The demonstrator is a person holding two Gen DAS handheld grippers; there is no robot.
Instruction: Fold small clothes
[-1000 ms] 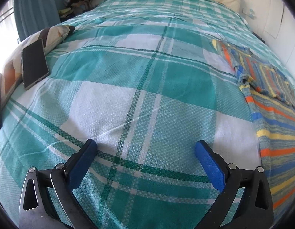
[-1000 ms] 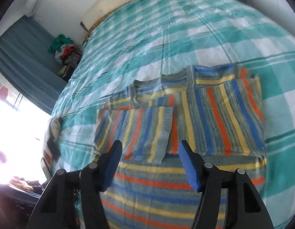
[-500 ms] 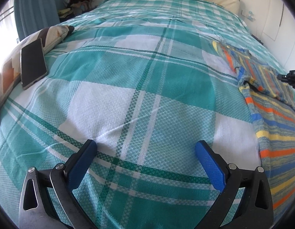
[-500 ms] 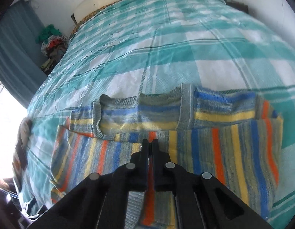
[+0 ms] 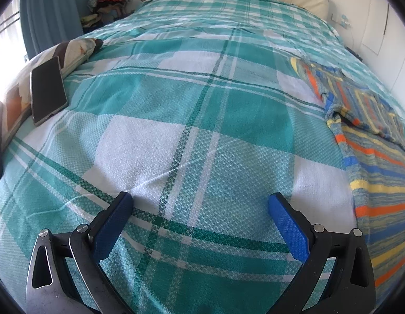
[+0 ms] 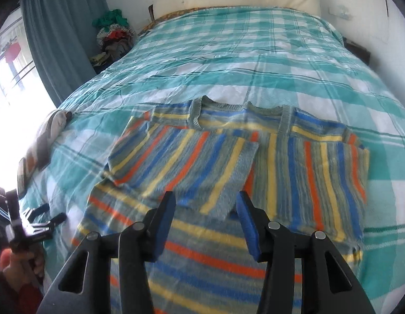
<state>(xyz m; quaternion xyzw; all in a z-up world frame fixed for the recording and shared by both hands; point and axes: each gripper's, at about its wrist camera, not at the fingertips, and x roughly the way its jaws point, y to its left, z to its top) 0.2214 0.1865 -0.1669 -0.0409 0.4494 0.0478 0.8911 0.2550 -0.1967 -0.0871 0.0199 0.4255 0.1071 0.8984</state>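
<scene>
A small knitted sweater [image 6: 294, 167] with orange, blue and yellow stripes lies flat on the bed. Both sleeves are folded in over its chest. The left sleeve's cuff [image 6: 228, 180] lies just ahead of my right gripper [image 6: 206, 204], which is open and empty above the sweater's lower body. In the left wrist view the sweater [image 5: 372, 151] lies at the right edge. My left gripper [image 5: 200, 201] is open and empty, low over bare bedspread to the left of the sweater. It also shows in the right wrist view [image 6: 43, 222], far left.
A teal and white checked bedspread [image 5: 176, 104] covers the bed. A dark phone [image 5: 46, 89] lies on a patterned pillow [image 5: 79, 49] at the left edge. A pile of clothes [image 6: 113, 34] and a blue curtain [image 6: 61, 39] stand at the far left corner.
My right gripper was open, shut over the sweater half a second ago, and now is open again and has drawn back. The left sleeve lies folded across the chest. The left gripper barely moved.
</scene>
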